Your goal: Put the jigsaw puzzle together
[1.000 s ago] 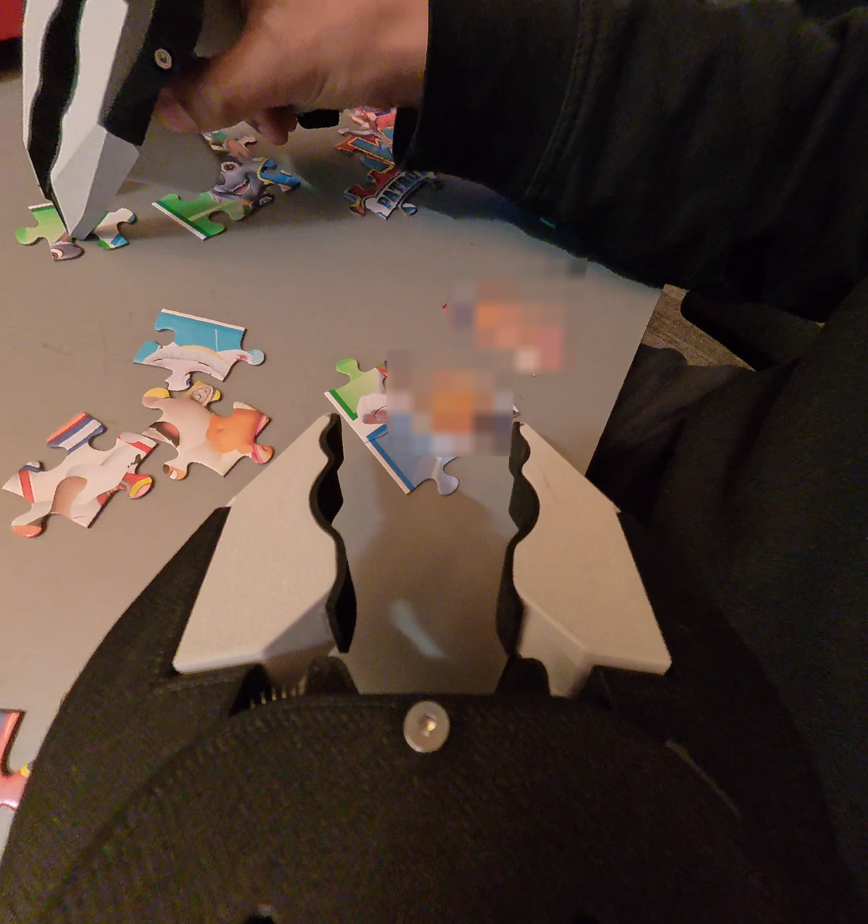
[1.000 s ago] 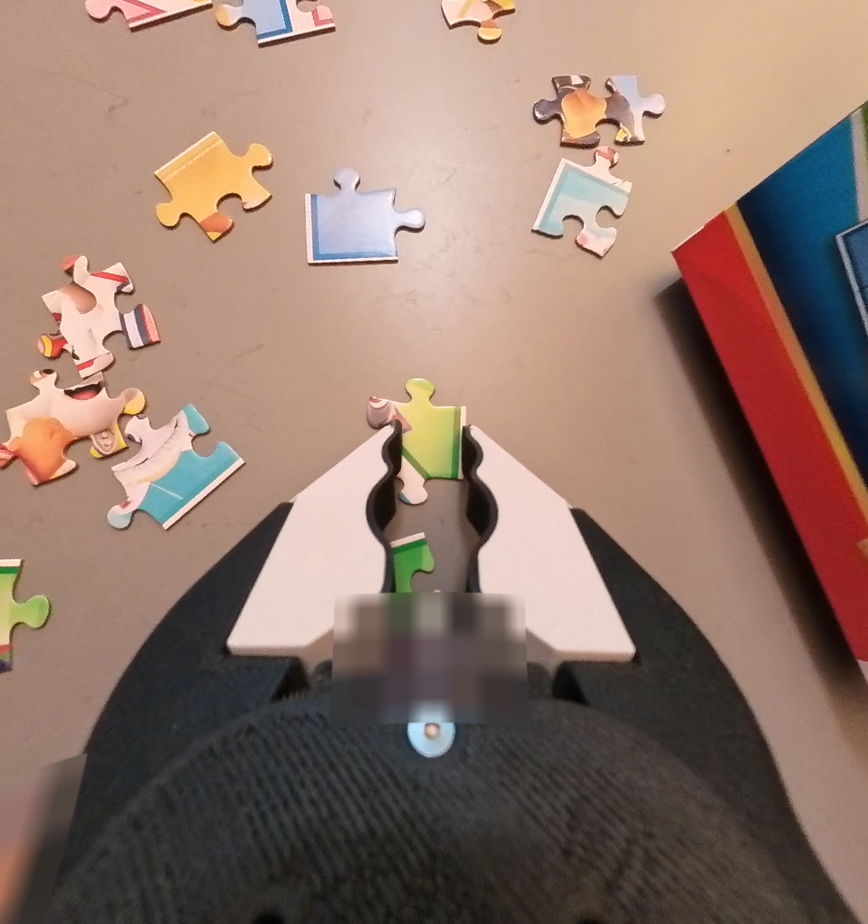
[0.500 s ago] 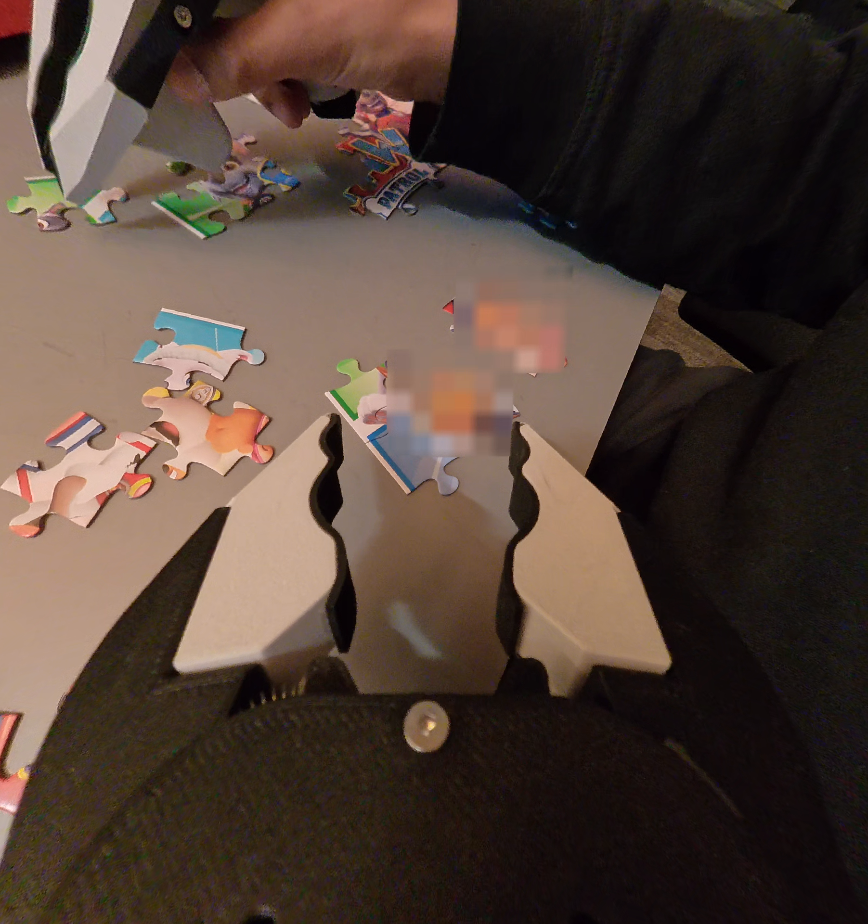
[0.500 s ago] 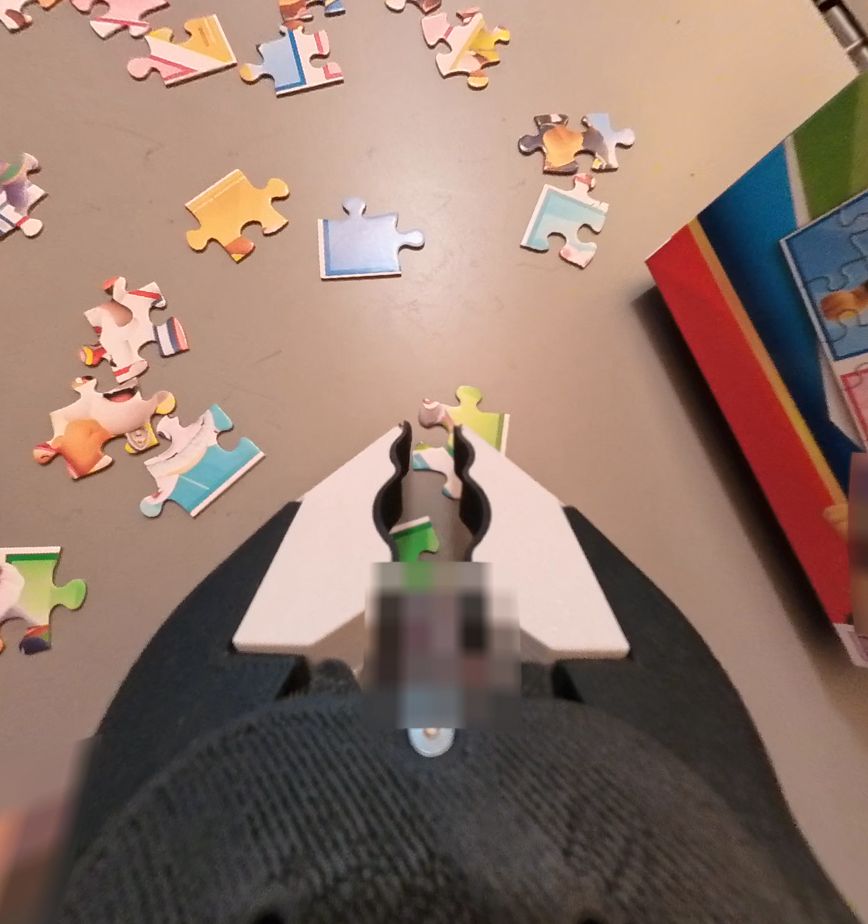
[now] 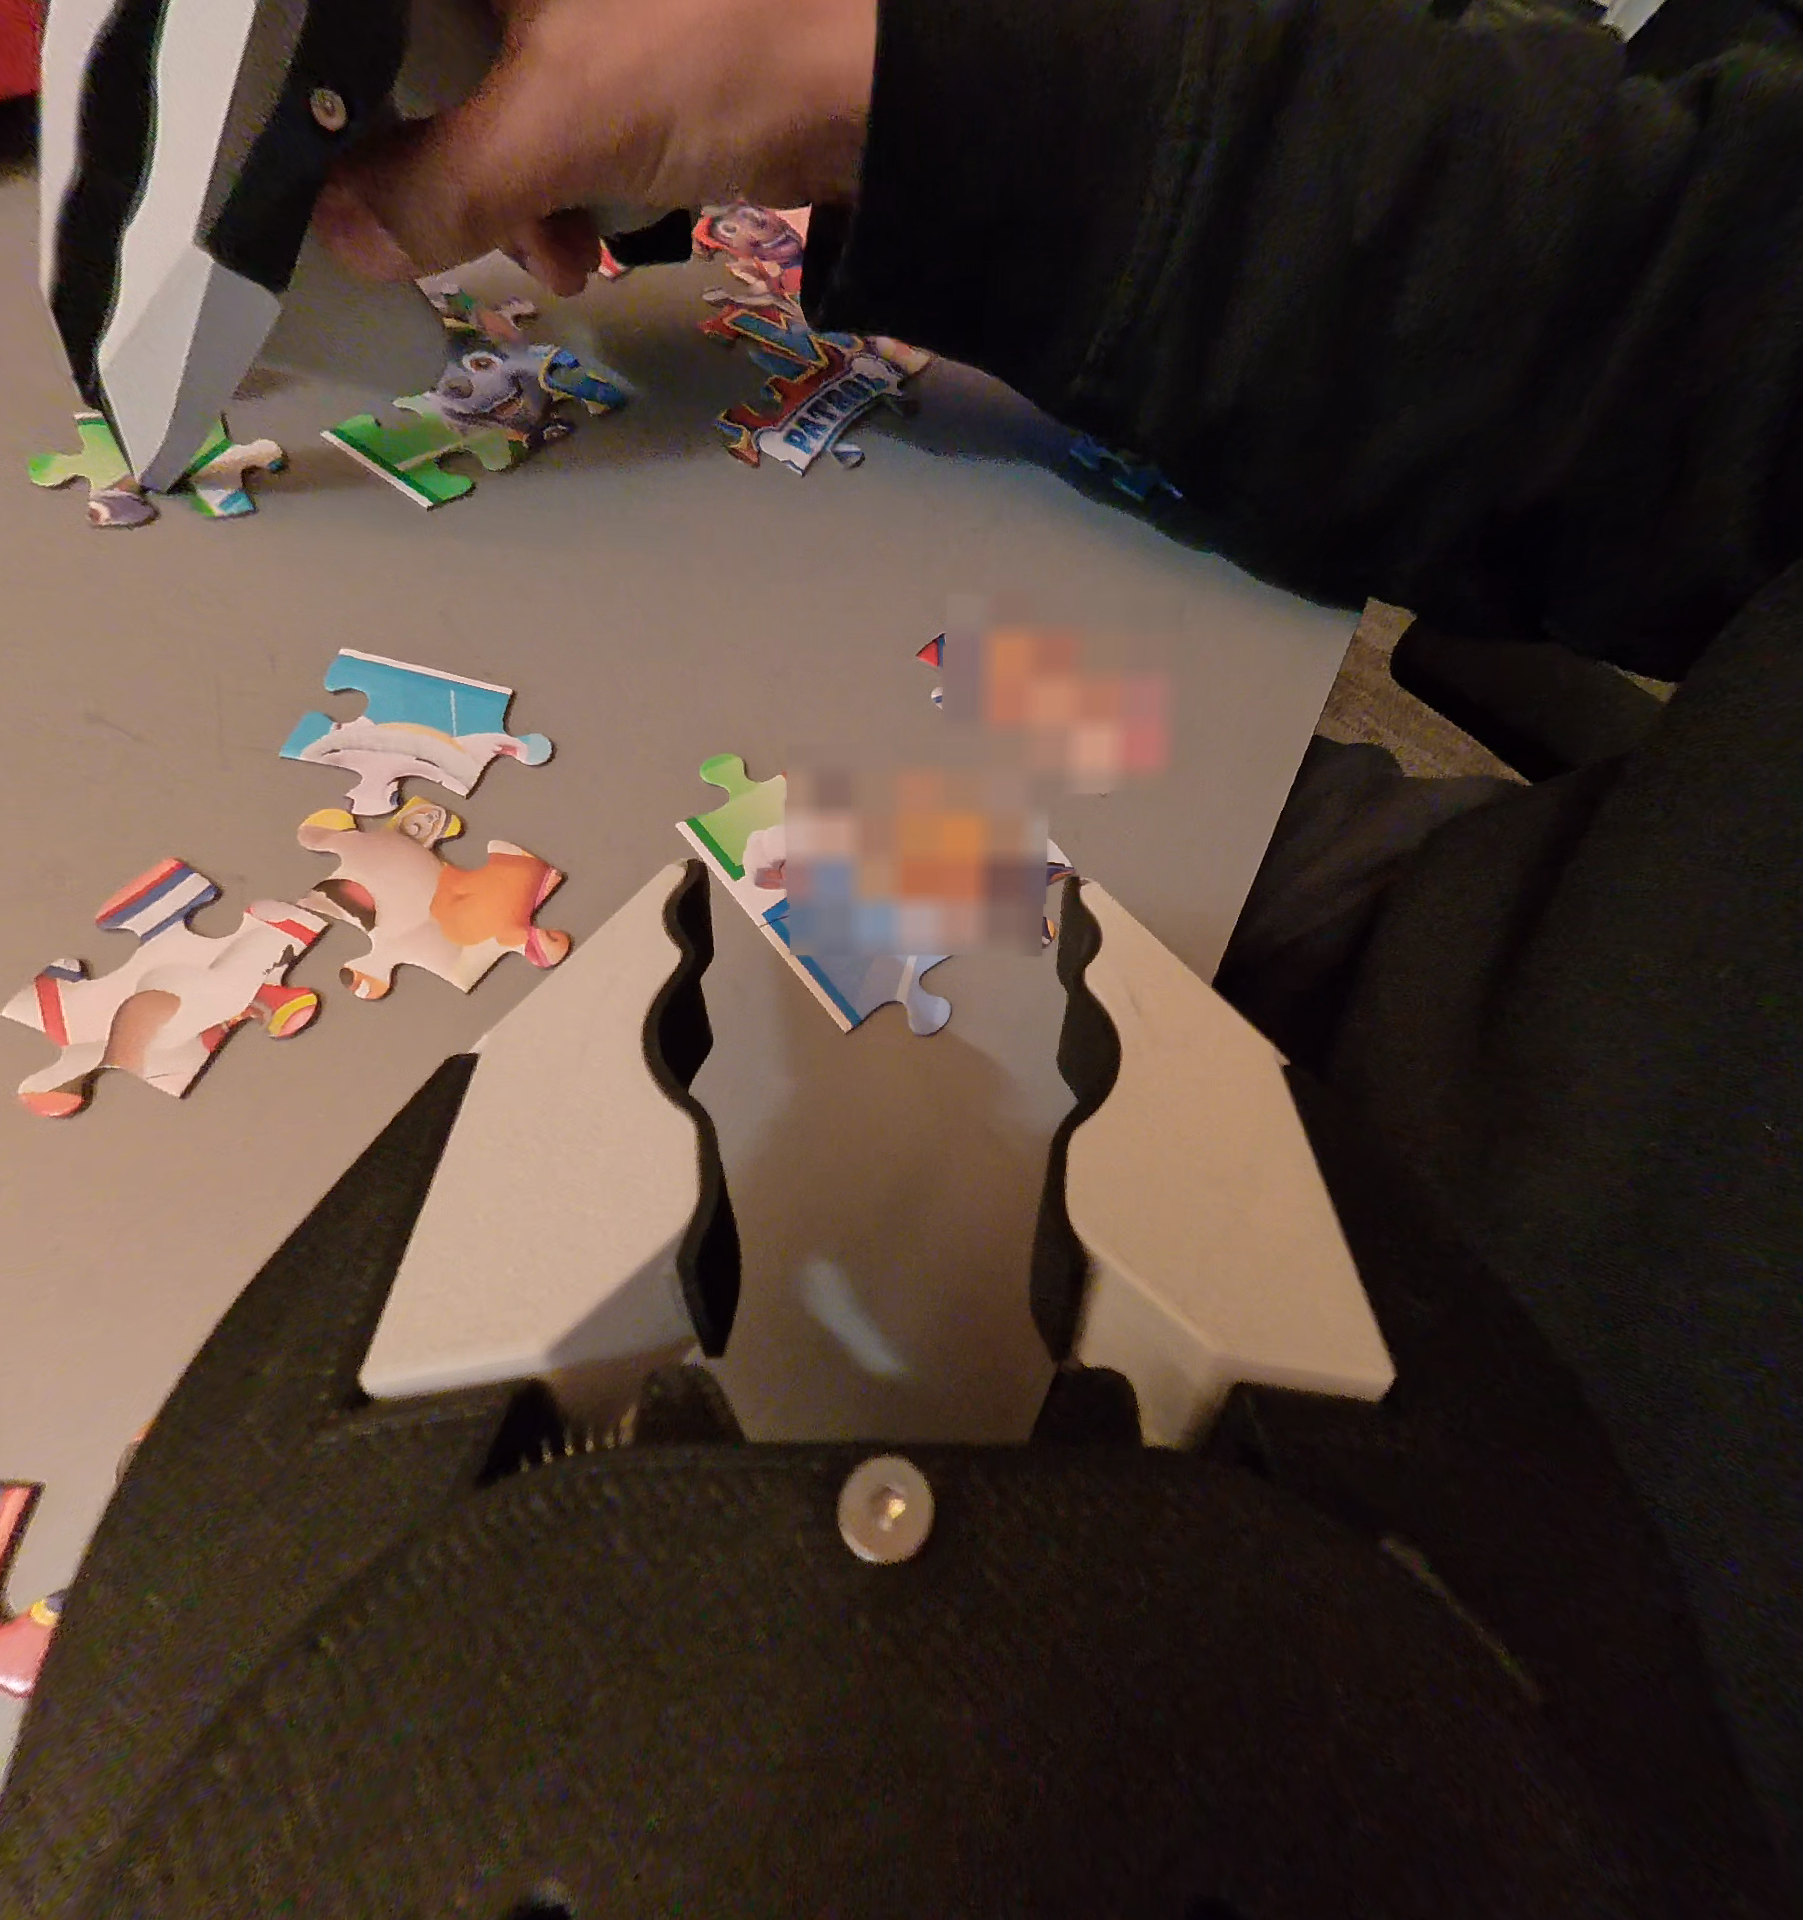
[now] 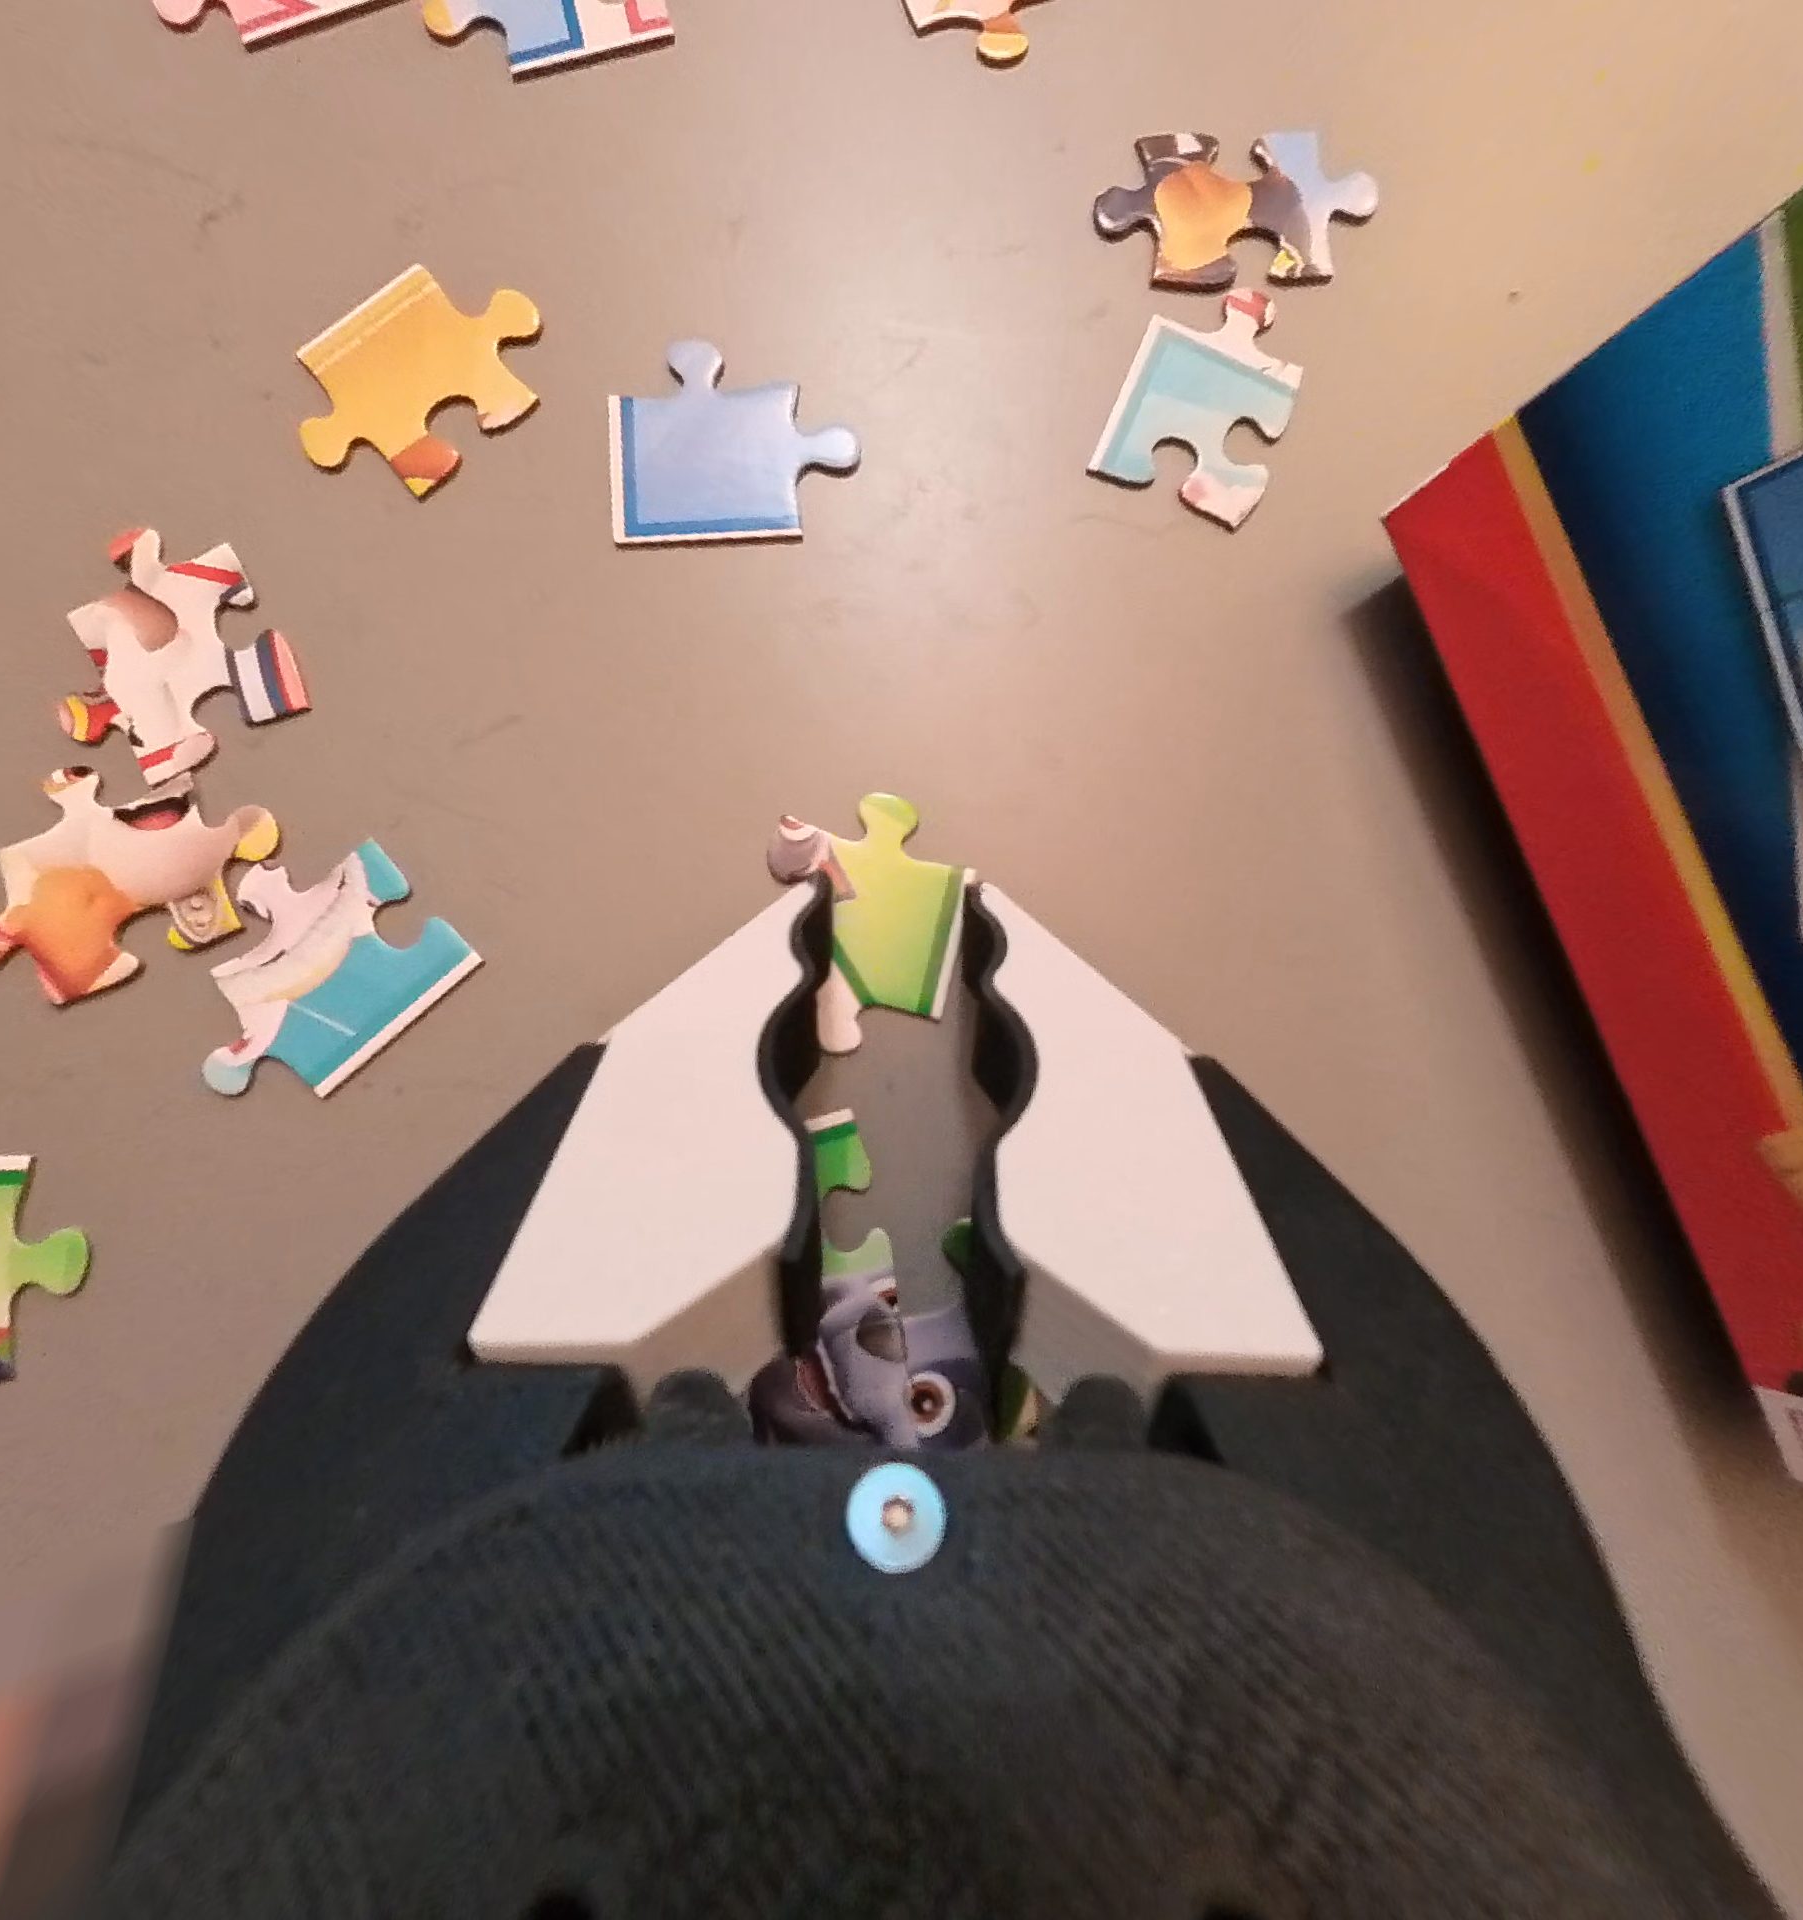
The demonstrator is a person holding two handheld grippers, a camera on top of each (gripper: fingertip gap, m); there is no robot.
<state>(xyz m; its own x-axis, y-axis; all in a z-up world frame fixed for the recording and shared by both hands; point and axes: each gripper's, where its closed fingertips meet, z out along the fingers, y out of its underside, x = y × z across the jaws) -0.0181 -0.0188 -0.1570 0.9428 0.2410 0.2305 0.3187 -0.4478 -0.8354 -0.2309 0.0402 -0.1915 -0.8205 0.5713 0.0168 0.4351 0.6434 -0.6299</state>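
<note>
Right gripper [image 6: 892,894] down at grey desk [image 6: 980,644]; fingers narrowly apart around green cardboard jigsaw piece [image 6: 892,914] lying flat; whether pads press its edges, cannot tell. Blue corner piece [image 6: 715,457] well ahead, red-edged puzzle box [image 6: 1562,790] to right. Left gripper [image 5: 881,904] above desk, fingers wide apart, gripping nothing; green-and-blue joined pieces [image 5: 835,966] lie just beyond fingertips.

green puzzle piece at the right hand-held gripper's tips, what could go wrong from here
1. The green puzzle piece lies flat on the table between the right hand-held gripper's fingertips, with a knob poking past one finger. Closing may slide or tip it rather than lift it.
2. A second green piece lies just behind, between the fingers, and could get nudged.
</note>
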